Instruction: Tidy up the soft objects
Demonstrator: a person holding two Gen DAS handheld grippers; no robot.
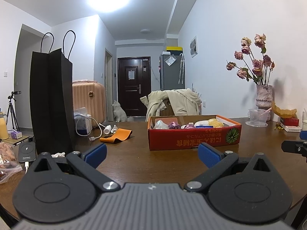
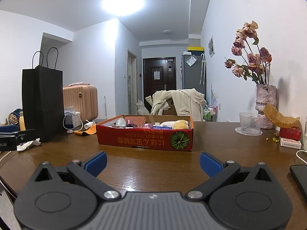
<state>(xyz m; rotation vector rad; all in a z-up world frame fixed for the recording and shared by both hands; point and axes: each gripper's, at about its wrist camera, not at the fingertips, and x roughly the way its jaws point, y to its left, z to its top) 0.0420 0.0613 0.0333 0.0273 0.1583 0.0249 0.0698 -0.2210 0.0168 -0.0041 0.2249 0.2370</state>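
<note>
Soft objects [image 2: 172, 124] heaped in red cardboard box [image 2: 144, 140], far across table [image 2: 153, 172].
Left gripper [image 1: 151, 154] and right gripper [image 2: 152, 162] spread wide, empty, hovering near, probably for reaching in.

A dark wooden table [image 1: 145, 164] carries everything. Near its middle sits a red cardboard box [image 1: 193, 138], printed side facing the cameras. To the left stands a tall black paper bag [image 1: 51, 103], upright, with a crumpled white tissue [image 2: 28, 144] at its foot and a power bank [image 1: 26, 151] just beside it. Between bag and box lie an orange strap [image 1: 117, 135] and a white cable [image 1: 92, 132]. On the right, by the wall — a vase [image 2: 265, 105] of dried roses, a clear plastic cup [image 2: 249, 123] near it, and a small red box [image 2: 289, 132] stacked on a white one.
</note>
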